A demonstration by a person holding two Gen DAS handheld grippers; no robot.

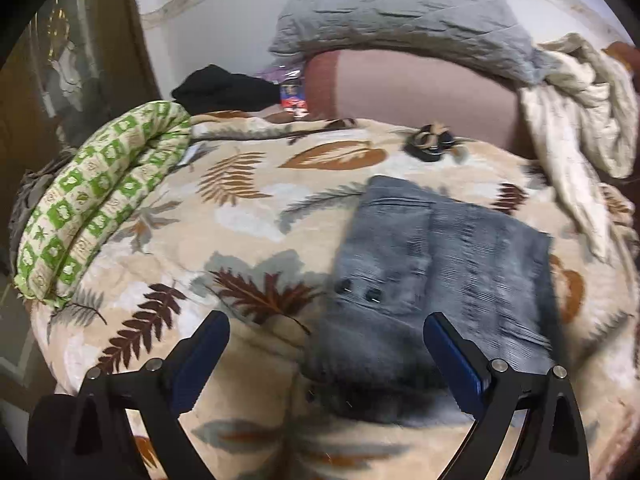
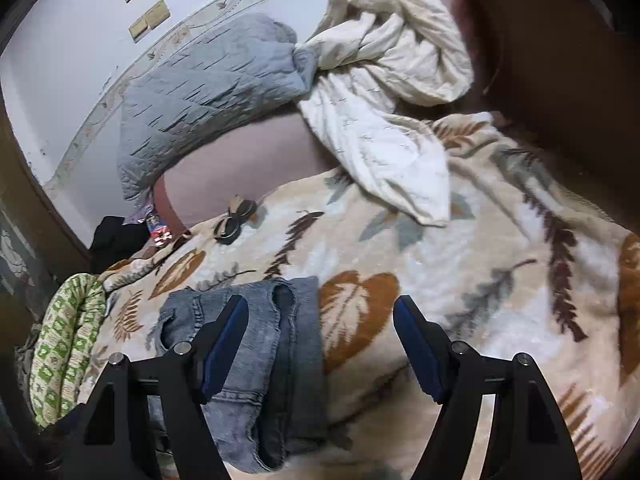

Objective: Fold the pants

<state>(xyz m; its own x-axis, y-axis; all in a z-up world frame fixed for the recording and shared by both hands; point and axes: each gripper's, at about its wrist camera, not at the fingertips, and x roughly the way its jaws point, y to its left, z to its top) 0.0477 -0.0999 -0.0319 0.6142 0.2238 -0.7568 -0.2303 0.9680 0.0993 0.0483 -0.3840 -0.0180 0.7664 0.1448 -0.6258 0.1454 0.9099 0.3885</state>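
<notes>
One pair of jeans [image 1: 436, 276] lay folded on the leaf-print blanket [image 1: 248, 216], between a green roll [image 1: 100, 200] at left and a cream sheet [image 1: 576, 128] far right; one grey pillow [image 1: 400, 8] and sunglasses [image 1: 430, 145] lay beyond. Left gripper [image 1: 326, 340] and right gripper [image 2: 320, 324] hovered with fingers spread, grasping nothing

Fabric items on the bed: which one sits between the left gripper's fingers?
The folded blue jeans; the green patterned roll and cream sheet lie farther off.
</notes>
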